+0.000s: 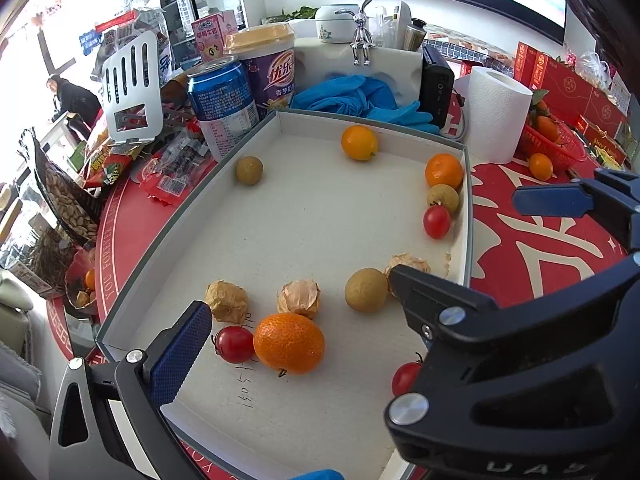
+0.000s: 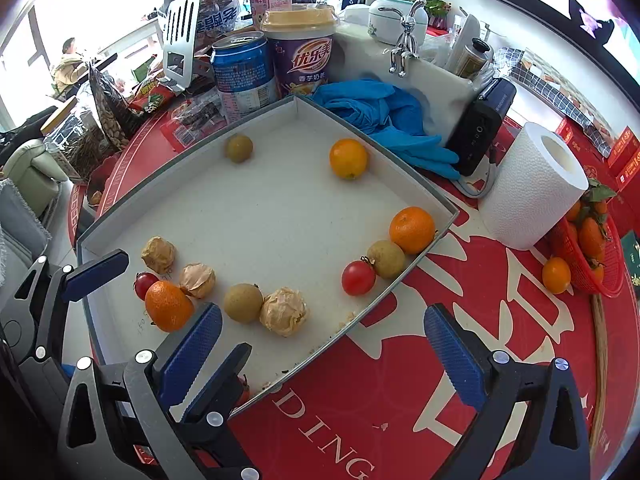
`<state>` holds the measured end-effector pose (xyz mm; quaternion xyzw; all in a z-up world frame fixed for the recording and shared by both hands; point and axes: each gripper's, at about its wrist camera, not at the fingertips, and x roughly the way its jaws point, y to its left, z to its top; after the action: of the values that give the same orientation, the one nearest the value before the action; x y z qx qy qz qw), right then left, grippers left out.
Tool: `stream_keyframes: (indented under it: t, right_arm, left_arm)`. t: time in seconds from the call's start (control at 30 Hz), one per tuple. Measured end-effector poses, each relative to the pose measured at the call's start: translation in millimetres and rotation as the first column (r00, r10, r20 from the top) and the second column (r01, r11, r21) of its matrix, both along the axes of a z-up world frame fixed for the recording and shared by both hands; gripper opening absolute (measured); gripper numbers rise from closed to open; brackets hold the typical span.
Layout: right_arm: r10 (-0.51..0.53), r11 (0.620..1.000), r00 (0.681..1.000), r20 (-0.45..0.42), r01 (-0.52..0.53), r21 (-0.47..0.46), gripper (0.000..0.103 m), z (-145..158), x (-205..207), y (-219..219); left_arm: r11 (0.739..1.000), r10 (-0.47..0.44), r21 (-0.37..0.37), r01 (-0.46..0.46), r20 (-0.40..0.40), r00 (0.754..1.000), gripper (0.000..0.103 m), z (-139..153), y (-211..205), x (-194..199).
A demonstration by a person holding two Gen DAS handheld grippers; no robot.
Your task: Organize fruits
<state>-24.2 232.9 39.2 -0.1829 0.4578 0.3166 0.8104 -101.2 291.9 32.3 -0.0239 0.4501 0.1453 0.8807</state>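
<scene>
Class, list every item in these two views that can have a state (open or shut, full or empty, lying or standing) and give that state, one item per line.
Left gripper: open, empty, over the tray.
Right gripper: open, empty, over the tray's edge.
Tray: lidless, holding scattered fruit.
Blue can: upright; top not readable.
Milk tea cup: upright, lid on.
Paper roll: standing on end.
Red basket: holding oranges.
Blue gloves: crumpled, lying loose.

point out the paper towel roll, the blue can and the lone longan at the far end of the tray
paper towel roll (image 2: 528,188): right wrist view, on its white side.
blue can (image 1: 224,100): left wrist view, on its label.
lone longan (image 1: 249,170): left wrist view, centre of its skin.
</scene>
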Motion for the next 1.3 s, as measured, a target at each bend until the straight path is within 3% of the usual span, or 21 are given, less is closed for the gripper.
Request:
stream_keyframes:
  t: [1.3]
  right_arm:
    - [-0.001,1.000,1.000,0.005,0.001,0.014,0.102,-0.6,-7.7,-8.0]
  left_arm:
    - [0.999,0.026,0.024,-0.026,-0.008,1.000,0.103,2.1,-8.8,-9.7]
